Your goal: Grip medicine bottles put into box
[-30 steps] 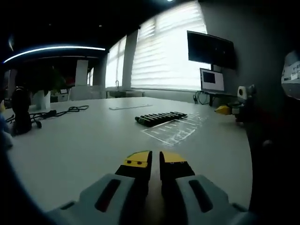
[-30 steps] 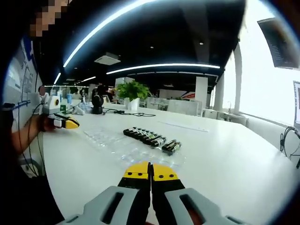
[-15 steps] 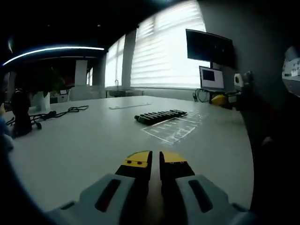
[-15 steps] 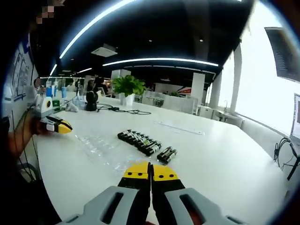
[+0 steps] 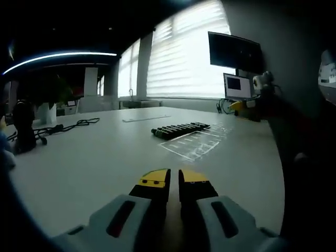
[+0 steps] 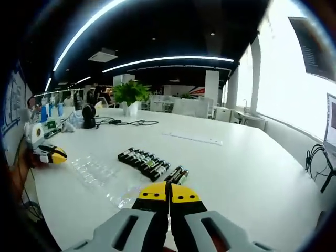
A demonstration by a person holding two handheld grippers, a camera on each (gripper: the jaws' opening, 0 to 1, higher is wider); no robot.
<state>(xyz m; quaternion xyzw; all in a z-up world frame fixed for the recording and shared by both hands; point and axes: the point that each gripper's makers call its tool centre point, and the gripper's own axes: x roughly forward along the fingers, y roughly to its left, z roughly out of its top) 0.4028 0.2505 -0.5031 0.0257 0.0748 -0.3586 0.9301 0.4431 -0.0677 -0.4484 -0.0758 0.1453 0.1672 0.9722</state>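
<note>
In the right gripper view, the counter [image 6: 252, 173] lies bare across the lower right and centre right of the frame, open to a pass. Ahead of the closed jaws, at frame centre, a row of medicine bottles [image 6: 143, 160] and two stray ones [image 6: 177, 175] block the way, with the clear box [image 6: 102, 176] just to their left. In the left gripper view, bare counter spreads over the lower left; the bottles and box sit right of centre, and a black cable [image 5: 65, 125] lies at the left.
</note>
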